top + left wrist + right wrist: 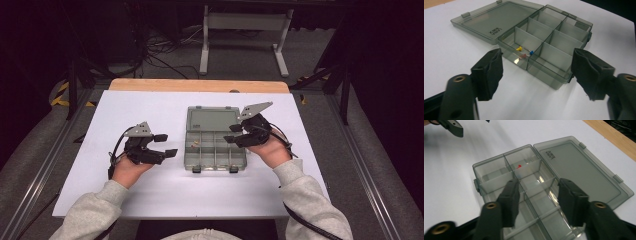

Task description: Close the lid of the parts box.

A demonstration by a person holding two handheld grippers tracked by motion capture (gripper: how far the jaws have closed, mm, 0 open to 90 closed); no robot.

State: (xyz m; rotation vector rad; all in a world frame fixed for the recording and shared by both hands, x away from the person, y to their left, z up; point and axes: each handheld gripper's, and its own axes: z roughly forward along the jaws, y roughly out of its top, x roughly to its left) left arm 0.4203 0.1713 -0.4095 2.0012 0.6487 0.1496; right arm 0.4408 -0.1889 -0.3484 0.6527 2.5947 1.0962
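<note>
High view: both the left claw (167,144) and right claw (231,134) gape empty beside the organizer box (215,140).

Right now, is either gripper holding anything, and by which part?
Nothing is held. Left gripper and right gripper are open, empty, near the open box.

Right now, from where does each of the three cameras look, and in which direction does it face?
High view: above the person's side, facing forward and down on the white table; both sleeves, hands, left gripper and right gripper show.
Left gripper view: on the left gripper, facing the open smoky transparent plastic compartment box; its black jaws show.
Right gripper view: on the right gripper, above the box; its jaws show.
Shared: box and flat lid.
</note>
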